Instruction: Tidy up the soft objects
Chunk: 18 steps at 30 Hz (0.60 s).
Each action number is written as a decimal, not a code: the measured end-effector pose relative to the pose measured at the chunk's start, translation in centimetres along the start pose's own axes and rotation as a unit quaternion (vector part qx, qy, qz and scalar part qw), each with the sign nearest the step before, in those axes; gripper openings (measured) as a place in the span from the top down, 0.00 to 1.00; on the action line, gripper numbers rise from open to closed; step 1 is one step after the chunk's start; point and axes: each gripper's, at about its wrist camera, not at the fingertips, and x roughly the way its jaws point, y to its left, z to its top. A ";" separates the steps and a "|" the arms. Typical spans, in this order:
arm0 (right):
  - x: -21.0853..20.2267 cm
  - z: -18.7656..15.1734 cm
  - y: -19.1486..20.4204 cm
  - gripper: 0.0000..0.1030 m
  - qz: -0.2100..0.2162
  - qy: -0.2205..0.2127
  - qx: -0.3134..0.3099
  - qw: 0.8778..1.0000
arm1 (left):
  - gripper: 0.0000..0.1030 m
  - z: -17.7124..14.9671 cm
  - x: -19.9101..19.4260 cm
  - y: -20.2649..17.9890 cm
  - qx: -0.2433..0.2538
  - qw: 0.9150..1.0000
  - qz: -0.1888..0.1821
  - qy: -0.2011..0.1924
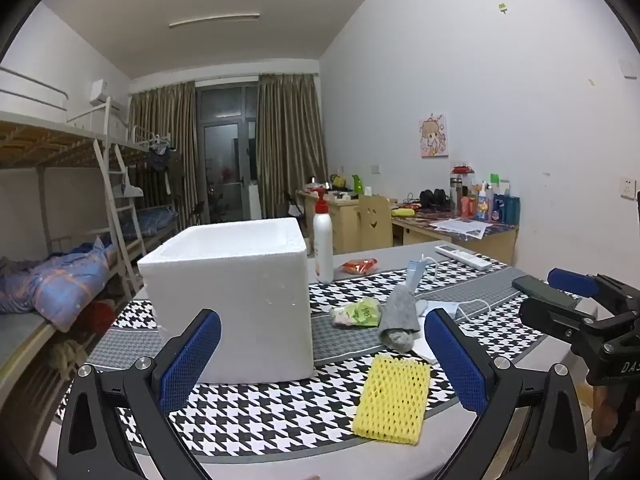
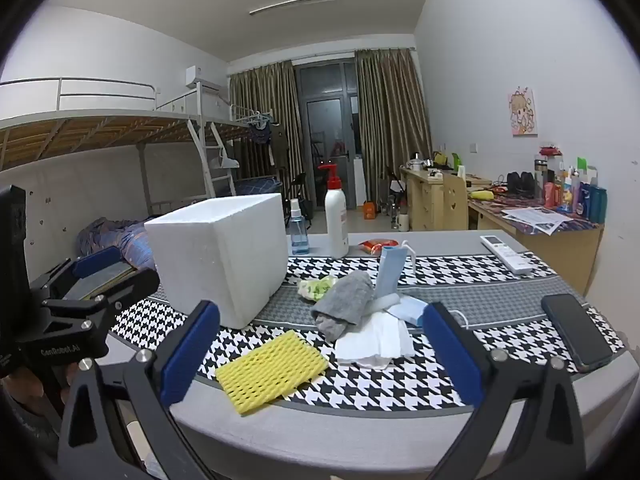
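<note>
Hovering short of the table's near edge, we hold both grippers spread wide with nothing between their blue pads, so we judge that we are at the start of the job: none of the soft things has been picked up. Going left to right, the left gripper (image 1: 322,354) faces the white foam box (image 1: 236,300), open at the top, which we take as the likely place for the soft things. Just to the right of the box lie the green and white packet (image 1: 356,312), the rolled grey sock (image 1: 400,318) and, nearest us, the yellow foam net (image 1: 390,398), flat on the checked cloth (image 1: 260,412). The right gripper (image 2: 320,354) looks over the same net (image 2: 272,372), white tissues (image 2: 376,344) partly under the sock, and a face mask (image 2: 406,308); a phone (image 2: 576,332) lies further right. Next, we think, one gripper must drop onto the net, pinch it gently, as it should crush easily, and carry it to the box.
</note>
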 end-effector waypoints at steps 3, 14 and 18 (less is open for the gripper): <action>-0.1 0.0 0.0 0.00 0.002 -0.001 0.003 1.000 | 0.01 0.0 0.0 -0.1 0.006 1.000 0.003 -0.005; -0.4 0.1 0.2 0.00 -0.003 -0.004 0.004 1.000 | 0.01 0.0 0.3 0.2 -0.004 1.000 0.003 0.007; -0.4 0.2 -0.1 0.00 -0.007 -0.003 0.010 1.000 | 0.01 0.1 0.2 0.3 -0.008 1.000 0.002 0.010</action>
